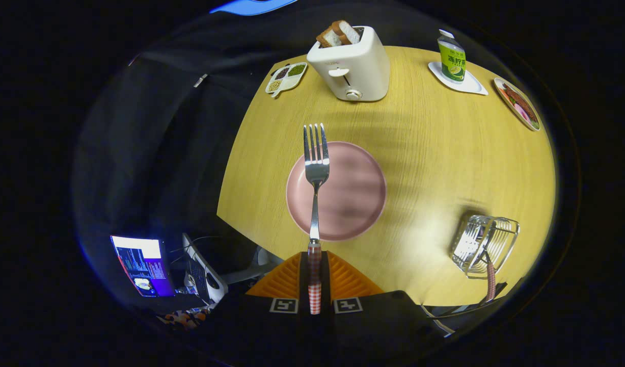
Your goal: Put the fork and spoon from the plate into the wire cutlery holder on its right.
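The tongs [315,278] are clamped on the fork's [316,173] checkered handle, tines pointing straight ahead above the pink plate [353,199]. Off to the right on the bench [434,153] sits the wire cutlery holder [484,244], a checkered-handled utensil in it. A toaster [350,63] stands beyond.

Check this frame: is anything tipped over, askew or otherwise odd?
The wire cutlery holder looks tipped on its side, a checked handle poking out of it. The tongs are shut on the fork above the plate.
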A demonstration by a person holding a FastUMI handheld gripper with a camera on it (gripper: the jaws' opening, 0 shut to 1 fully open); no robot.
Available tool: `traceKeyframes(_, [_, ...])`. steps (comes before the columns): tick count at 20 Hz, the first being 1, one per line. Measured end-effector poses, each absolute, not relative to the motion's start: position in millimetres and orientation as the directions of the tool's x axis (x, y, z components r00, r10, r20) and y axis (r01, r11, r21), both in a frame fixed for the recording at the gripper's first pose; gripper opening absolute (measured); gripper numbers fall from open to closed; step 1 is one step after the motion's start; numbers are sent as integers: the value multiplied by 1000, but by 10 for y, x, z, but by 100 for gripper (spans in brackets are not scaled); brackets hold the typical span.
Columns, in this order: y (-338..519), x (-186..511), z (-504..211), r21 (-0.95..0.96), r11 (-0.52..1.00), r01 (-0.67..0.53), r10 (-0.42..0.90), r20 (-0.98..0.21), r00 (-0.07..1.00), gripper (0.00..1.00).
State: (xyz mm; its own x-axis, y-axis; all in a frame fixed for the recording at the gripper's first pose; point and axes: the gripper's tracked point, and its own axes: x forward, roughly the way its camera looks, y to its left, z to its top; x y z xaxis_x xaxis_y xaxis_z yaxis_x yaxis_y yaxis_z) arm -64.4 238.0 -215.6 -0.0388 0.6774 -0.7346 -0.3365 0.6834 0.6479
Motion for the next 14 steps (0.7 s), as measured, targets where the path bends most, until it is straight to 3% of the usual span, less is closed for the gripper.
traceKeyframes(7, [1137, -780, -2065, 560, 756, -339, 582, -812, -45, 11])
traceKeyframes(14, [226, -869, -2507, 446, 815, -371, 363, -891, -273, 11])
